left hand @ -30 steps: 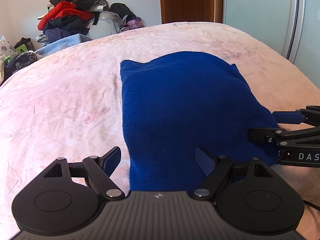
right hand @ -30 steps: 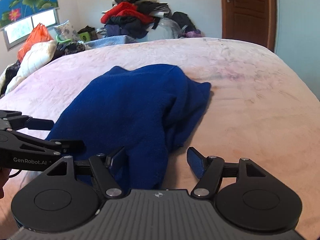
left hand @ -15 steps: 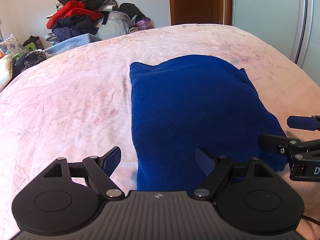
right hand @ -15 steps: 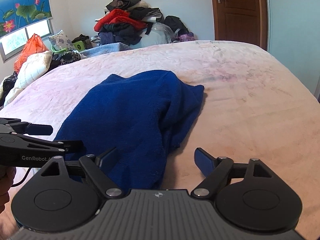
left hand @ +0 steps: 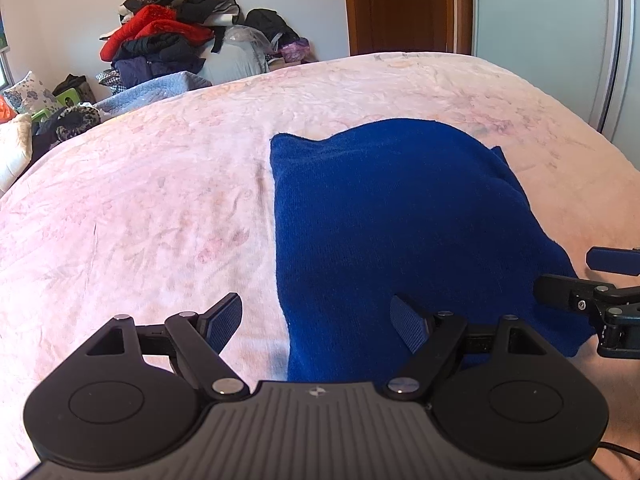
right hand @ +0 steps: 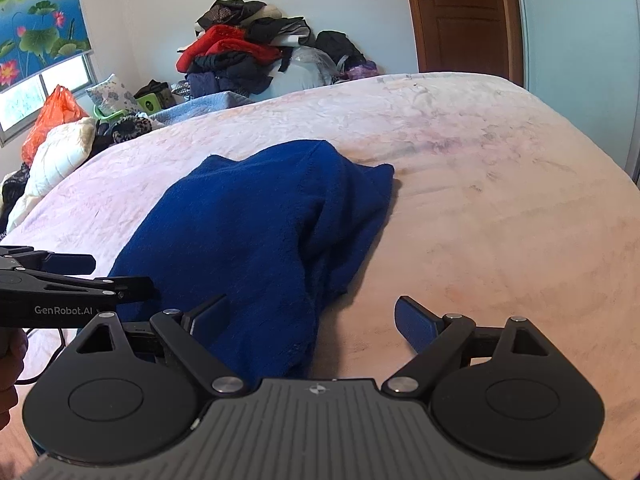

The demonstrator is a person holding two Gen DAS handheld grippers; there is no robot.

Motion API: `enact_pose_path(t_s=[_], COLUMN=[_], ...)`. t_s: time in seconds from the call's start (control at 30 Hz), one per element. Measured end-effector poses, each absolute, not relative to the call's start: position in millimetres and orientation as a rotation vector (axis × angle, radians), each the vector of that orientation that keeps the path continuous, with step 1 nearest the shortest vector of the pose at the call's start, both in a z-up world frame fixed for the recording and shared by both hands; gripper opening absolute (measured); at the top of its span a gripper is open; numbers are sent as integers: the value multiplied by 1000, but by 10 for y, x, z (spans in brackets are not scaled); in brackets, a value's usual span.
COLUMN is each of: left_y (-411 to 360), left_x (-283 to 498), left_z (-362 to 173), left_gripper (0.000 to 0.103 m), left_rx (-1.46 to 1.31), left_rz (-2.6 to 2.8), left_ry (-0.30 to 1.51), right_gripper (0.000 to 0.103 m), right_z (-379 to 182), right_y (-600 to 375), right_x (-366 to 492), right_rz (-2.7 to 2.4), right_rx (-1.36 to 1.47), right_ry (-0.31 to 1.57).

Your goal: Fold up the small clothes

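Blue garment [left hand: 400, 220] spread near the middle of the pink blanket [left hand: 140, 208], already doubled over, near hem by both tools.

Step in hand, judging by the lie of the cloth: taking a fresh hold for the next fold. Best done by lowering each tool onto its own near corner of the garment, catching both layers at once, then lifting level and together so the cloth carries over square and the rumpled side does not drag.

Left gripper [left hand: 316, 320] spread, straddling the garment's left edge, nothing pinched. Right gripper [right hand: 312, 318] spread too, jaws just widened, near right corner of the garment between them but not pressed.

Seen from the left wrist only: the garment's straight, clean left edge. Seen from the right wrist only: its right side humped and creased, lower layers poking out beyond the top one.
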State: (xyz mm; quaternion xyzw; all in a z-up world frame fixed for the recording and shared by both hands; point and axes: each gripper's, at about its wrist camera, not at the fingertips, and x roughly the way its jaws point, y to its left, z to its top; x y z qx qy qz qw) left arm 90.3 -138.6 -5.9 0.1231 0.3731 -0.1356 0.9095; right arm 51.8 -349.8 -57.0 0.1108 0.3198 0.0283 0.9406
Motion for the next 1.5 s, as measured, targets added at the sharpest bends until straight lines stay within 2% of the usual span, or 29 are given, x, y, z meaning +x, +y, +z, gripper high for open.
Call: enact_pose_path(t_s=[1.5], left_y=[-1391], left_x=[1120], left_z=[-49], left_gripper=[84], left_rx=[241], left_rz=[-279], left_ry=[778], right_gripper=[94], right_z=[-666], right_y=[-3535], right_x=[665], right_rz=[81], right_rx=[286], right_ry=[673])
